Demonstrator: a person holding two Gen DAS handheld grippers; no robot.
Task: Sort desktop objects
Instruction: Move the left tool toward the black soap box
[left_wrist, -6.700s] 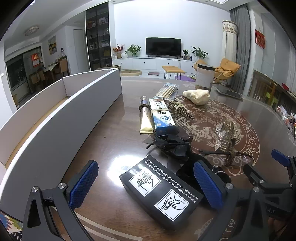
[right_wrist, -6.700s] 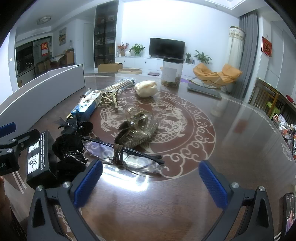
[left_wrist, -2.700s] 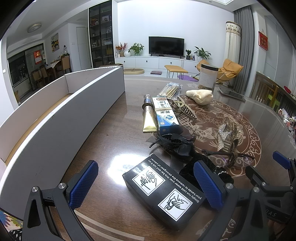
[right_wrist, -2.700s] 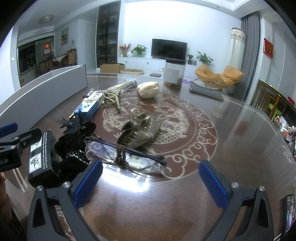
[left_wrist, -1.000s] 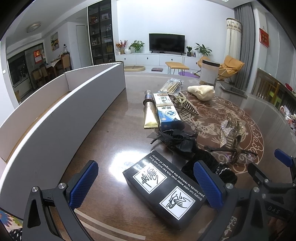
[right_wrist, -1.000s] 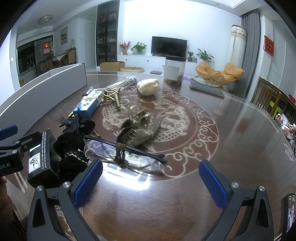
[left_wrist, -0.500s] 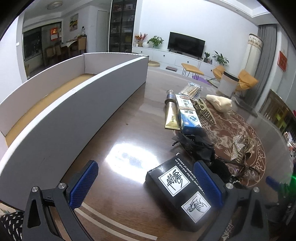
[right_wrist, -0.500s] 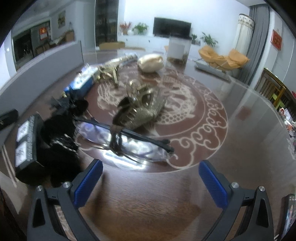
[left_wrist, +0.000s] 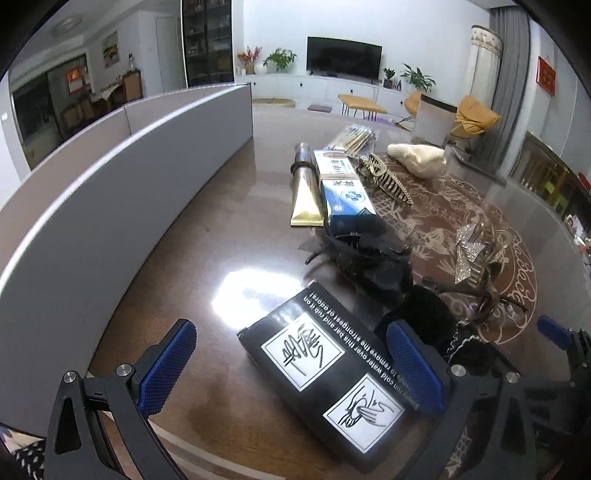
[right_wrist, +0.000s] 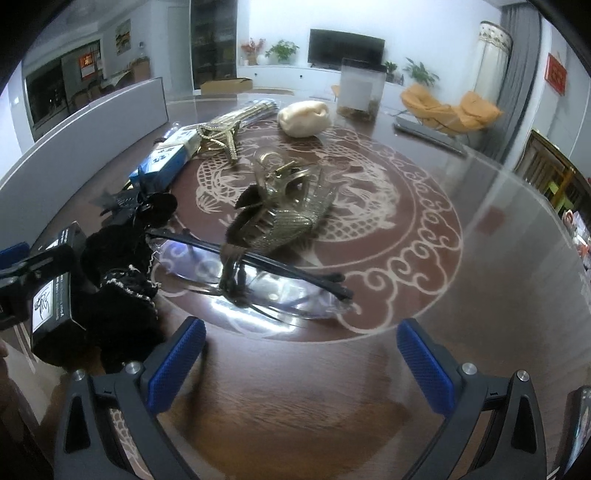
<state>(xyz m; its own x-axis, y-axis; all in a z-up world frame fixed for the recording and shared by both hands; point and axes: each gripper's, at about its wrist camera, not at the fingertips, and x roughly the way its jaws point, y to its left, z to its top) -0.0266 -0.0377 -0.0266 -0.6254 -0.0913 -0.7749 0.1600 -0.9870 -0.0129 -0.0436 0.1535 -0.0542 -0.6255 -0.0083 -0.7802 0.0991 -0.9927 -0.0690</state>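
Desktop objects: a loose cluster across the dark table (left_wrist: 207, 236), nothing lifted, sorting just opening.
Left gripper (left_wrist: 291, 365): jaws wide, empty, hanging low over the near edge.
Black box (left_wrist: 328, 365): flat between the left fingers, its far corner pointing to 12 o'clock, its right side close to the right pad.
Right gripper (right_wrist: 301, 360): wide and empty too, bare wood between its pads.
Glasses (right_wrist: 255, 271): at 12 o'clock from the right gripper, just ahead, with the gold hair clip (right_wrist: 280, 218) resting on them.
Black fabric pieces (right_wrist: 118, 273): at 10 o'clock, against the box.
Farther out: blue carton (left_wrist: 345, 194) and gold tube (left_wrist: 304, 197) side by side at 12 o'clock from the left gripper.
White bin (left_wrist: 122, 177): long wall at 10 o'clock, likely the drop spot.
Step in hand: approach to a first pick, by my read.
Next move: left drops, squares up across the box's narrow width, closes; right needs to mind the clip on those glasses.
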